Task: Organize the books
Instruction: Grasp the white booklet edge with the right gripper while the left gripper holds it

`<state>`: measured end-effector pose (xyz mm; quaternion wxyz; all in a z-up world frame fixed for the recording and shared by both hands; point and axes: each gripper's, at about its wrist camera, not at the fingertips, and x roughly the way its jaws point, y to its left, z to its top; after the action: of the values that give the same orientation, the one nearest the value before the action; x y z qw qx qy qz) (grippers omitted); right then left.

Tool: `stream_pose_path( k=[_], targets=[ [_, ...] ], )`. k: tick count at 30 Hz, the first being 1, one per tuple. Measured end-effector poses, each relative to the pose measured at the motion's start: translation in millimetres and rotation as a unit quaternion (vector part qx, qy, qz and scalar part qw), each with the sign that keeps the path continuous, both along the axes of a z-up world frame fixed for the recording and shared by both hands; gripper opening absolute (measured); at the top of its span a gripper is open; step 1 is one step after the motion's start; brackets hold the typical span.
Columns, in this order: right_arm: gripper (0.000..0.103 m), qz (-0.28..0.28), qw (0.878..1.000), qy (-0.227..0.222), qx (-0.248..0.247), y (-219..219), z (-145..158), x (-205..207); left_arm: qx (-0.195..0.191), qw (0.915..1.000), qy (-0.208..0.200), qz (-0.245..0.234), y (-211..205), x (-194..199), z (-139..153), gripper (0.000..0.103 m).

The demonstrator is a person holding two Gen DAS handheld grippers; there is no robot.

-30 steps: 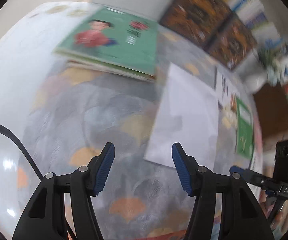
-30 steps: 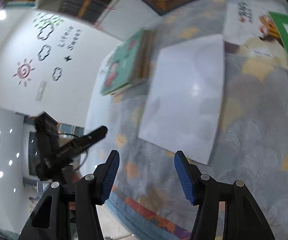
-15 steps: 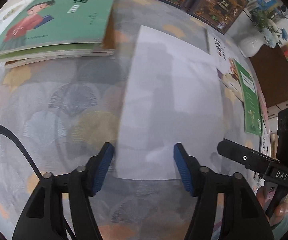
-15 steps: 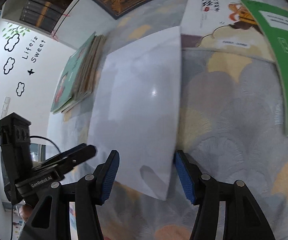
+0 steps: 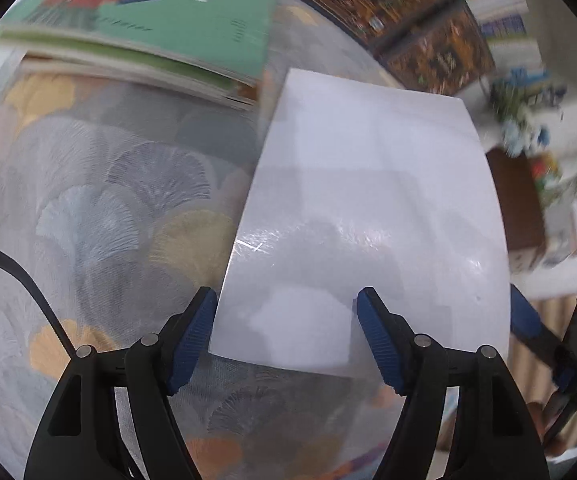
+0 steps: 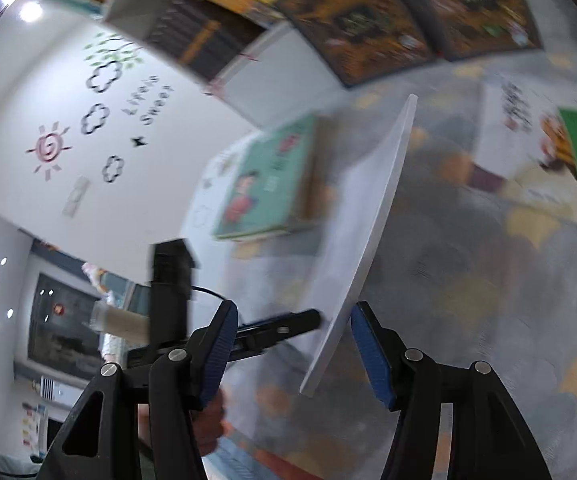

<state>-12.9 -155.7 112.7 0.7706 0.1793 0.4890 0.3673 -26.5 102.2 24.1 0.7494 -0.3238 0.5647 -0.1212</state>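
Blank-backed book (image 5: pixel 372 216) right of book stack (image 5: pixel 160 28), upright books (image 5: pixel 408 12) behind, all on tablecloth (image 5: pixel 88 208)

A white wall (image 6: pixel 68 92) carries sun and cloud decals (image 6: pixel 100 120) at 10 o'clock; ceiling lights (image 6: pixel 28 10) glare at 11, and a fan-patterned cloth (image 5: pixel 100 208) covers the surface below.
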Motion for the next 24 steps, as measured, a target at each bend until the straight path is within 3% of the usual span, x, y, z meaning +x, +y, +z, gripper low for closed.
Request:
stream_pose_path(
  k=[5,13,16,20,24],
  targets=[
    [0.058,0.02,1.0,-0.018,-0.005,26,5,3,-0.03,0.9993,-0.002,0.019,10,-3,1,0.07],
    [0.058,-0.002,0.999,0.022,-0.032,38,-28,31,-0.043,0.9991,0.005,0.007,8,-4,-4,0.07],
    [0.047,-0.039,0.996,0.061,-0.044,23,-50,44,-0.016,0.9996,0.009,-0.02,-5,1,-5,0.07],
    [0.022,-0.068,0.992,0.101,-0.022,-1,-70,47,0.038,0.9979,-0.001,-0.053,-23,3,2,0.076],
    [0.016,-0.071,0.991,0.118,-0.008,-13,-77,42,0.027,0.9982,0.003,-0.053,-23,1,2,0.076]
  ],
)
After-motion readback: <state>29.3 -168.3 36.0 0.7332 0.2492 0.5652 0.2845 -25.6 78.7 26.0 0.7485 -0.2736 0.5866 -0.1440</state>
